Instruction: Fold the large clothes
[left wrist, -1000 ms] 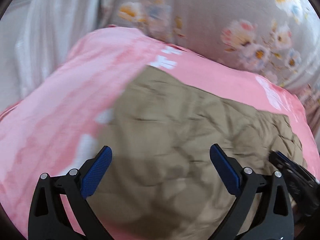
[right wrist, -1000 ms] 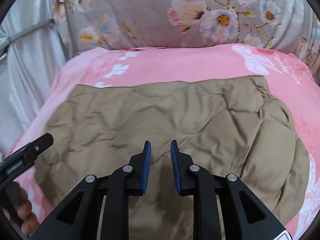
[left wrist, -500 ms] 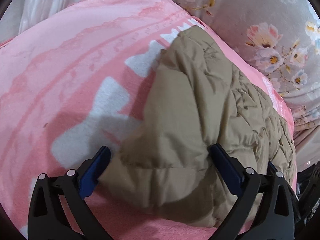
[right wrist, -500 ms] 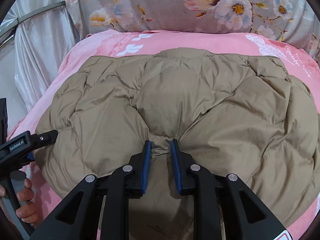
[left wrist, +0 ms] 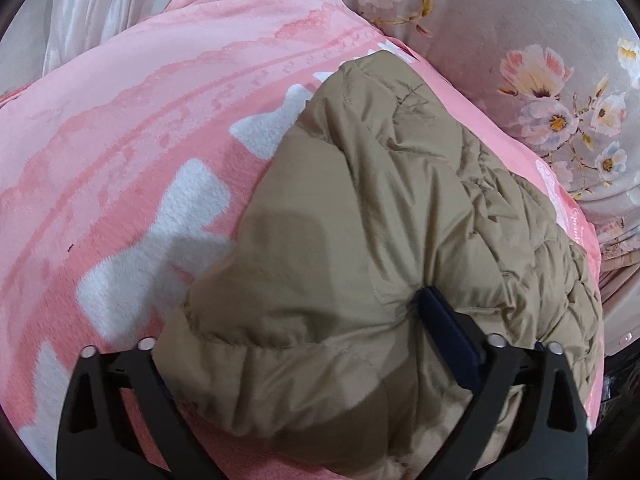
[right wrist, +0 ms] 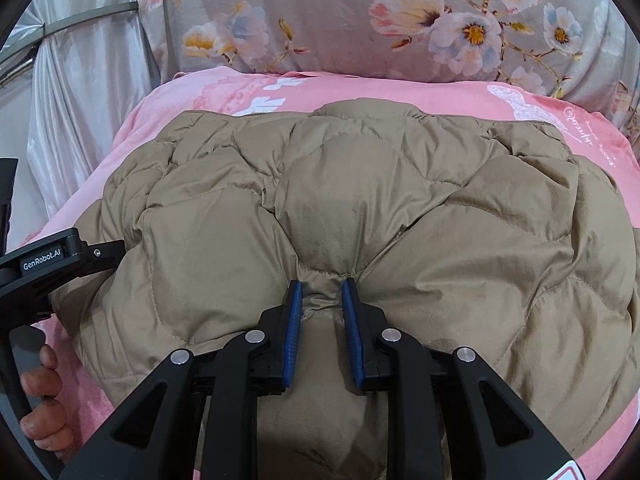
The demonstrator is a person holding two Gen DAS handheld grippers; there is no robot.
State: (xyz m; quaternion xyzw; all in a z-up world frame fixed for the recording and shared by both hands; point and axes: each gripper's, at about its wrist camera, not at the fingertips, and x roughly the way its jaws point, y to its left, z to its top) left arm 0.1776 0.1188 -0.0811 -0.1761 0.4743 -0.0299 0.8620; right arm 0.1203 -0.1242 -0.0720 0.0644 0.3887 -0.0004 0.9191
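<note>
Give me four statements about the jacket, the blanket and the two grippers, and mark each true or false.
1. The right gripper pinches a fold of the tan quilted jacket. True.
2. The jacket lies on a green blanket. False: the blanket is pink with white shapes.
3. The left gripper has its jaws set wide around a thick edge of the jacket. True.
4. The pillow behind the blanket is plain white. False: the pillow is grey with flowers.

**Pink blanket, floral bedding, silky curtain**

We've got a pink blanket (right wrist: 420, 88) with white patterns covering the surface. Right behind it sits grey floral bedding (right wrist: 360, 20). Left of the blanket hangs a shiny pale curtain (right wrist: 88, 92) with a thin rod across it.
</note>
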